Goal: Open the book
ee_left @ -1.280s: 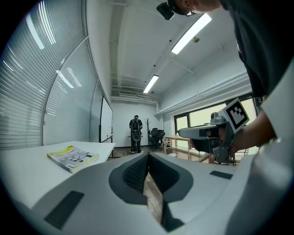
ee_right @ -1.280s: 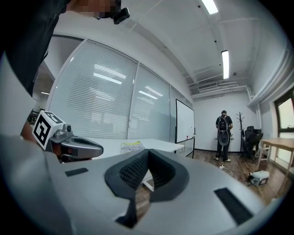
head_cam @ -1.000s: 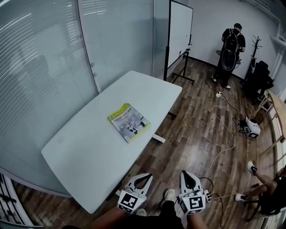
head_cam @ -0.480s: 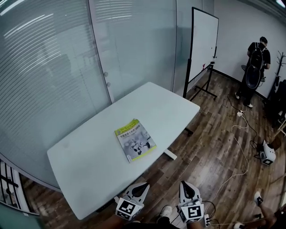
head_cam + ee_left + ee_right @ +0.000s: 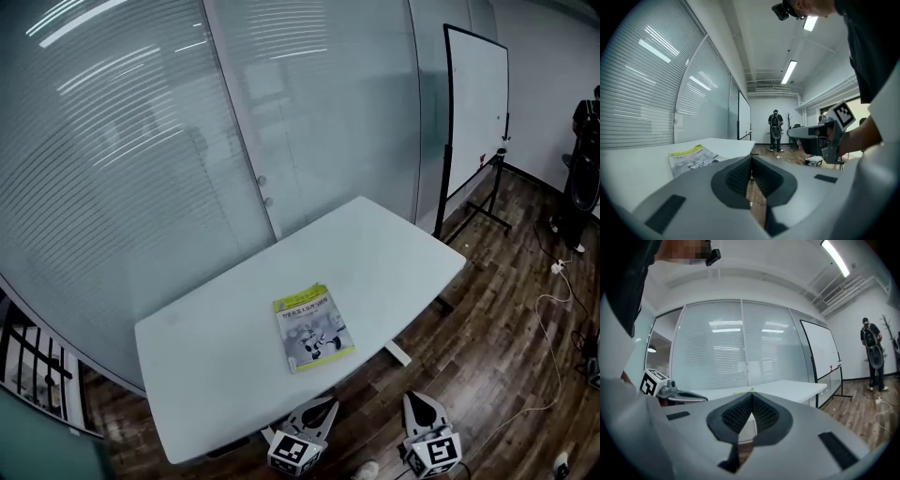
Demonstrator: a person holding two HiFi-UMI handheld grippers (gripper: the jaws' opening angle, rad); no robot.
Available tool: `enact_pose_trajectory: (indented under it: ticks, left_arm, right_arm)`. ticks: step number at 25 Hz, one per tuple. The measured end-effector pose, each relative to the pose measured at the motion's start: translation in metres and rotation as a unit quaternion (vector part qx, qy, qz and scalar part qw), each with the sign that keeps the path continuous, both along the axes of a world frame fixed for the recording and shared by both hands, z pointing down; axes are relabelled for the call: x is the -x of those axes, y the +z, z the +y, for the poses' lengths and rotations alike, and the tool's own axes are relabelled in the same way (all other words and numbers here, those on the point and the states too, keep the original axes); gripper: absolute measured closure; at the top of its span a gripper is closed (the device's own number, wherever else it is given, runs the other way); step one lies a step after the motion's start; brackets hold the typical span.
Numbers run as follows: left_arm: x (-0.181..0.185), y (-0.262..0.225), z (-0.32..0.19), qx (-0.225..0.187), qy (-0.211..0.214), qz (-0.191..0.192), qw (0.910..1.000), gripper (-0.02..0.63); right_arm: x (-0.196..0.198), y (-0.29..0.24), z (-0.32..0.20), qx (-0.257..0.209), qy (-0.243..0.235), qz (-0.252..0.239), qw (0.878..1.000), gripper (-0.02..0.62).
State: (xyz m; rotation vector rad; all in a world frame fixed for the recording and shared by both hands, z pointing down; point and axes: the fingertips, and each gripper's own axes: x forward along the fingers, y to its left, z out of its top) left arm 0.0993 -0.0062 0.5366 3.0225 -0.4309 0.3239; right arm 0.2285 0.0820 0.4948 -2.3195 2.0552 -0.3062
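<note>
A closed book (image 5: 314,330) with a green and grey cover lies flat on the white table (image 5: 216,319), near its front edge. Both grippers hang off the table, just in front of that edge and below the book in the head view. My left gripper (image 5: 329,402) is shut and empty, its tips near the table edge. My right gripper (image 5: 412,397) is over the wooden floor, also shut and empty. In the left gripper view the book (image 5: 693,158) lies to the left of the closed jaws of the left gripper (image 5: 751,158). The right gripper (image 5: 752,395) points level at the table (image 5: 787,387).
A glass wall with blinds (image 5: 187,141) runs behind the table. A whiteboard on a stand (image 5: 478,112) is at the back right, with a person (image 5: 586,159) beyond it. A white cable (image 5: 553,323) trails over the wooden floor. The table's foot (image 5: 398,354) juts out near my right gripper.
The view has swung, so the table and book now sit nearer the middle and closer to my grippers. Both grippers have travelled toward the table's front edge and stayed shut.
</note>
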Motion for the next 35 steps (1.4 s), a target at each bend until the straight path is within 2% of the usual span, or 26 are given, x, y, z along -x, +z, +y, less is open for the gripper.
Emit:
enact_pose_trajectory:
  ticks: [2, 8, 12, 15, 17, 21, 24, 29, 32, 35]
  left_arm:
    - [0.003, -0.004, -0.010, -0.012, -0.022, -0.007, 0.9997, 0.595]
    - [0.026, -0.005, -0.023, -0.008, -0.096, -0.002, 0.9953, 0.595]
    - [0.034, -0.011, -0.041, -0.023, -0.115, -0.015, 0.9930, 0.595]
    - [0.046, 0.001, -0.053, -0.016, -0.134, -0.016, 0.9907, 0.595]
    - [0.049, 0.002, -0.061, -0.016, -0.142, -0.007, 0.9898, 0.595]
    - [0.049, 0.003, -0.079, -0.016, -0.150, 0.003, 0.9886, 0.595]
    - [0.056, 0.004, -0.098, -0.017, -0.158, 0.010, 0.9872, 0.595]
    - [0.067, -0.004, -0.125, -0.009, -0.150, 0.045, 0.9876, 0.595]
    - [0.072, -0.014, -0.135, -0.025, -0.138, 0.055, 0.9886, 0.595]
    - [0.080, -0.019, -0.150, -0.036, -0.144, 0.068, 0.9867, 0.595]
  right_arm:
    - [0.000, -0.003, -0.013, -0.019, -0.027, -0.002, 0.999, 0.589]
    - [0.008, 0.004, -0.040, -0.018, -0.092, -0.010, 0.996, 0.589]
    - [0.016, 0.012, -0.069, -0.005, -0.115, -0.023, 0.993, 0.589]
    - [0.024, 0.011, -0.092, 0.002, -0.128, -0.021, 0.992, 0.589]
    - [0.028, 0.011, -0.104, 0.011, -0.134, -0.009, 0.991, 0.589]
    - [0.028, 0.021, -0.125, -0.004, -0.148, 0.016, 0.989, 0.589]
    - [0.037, 0.020, -0.146, 0.002, -0.155, 0.010, 0.988, 0.589]
    - [0.051, 0.011, -0.187, -0.007, -0.162, 0.030, 0.986, 0.589]
    - [0.058, 0.008, -0.204, -0.008, -0.157, 0.035, 0.987, 0.589]
    - [0.065, 0.000, -0.223, -0.014, -0.157, 0.051, 0.986, 0.589]
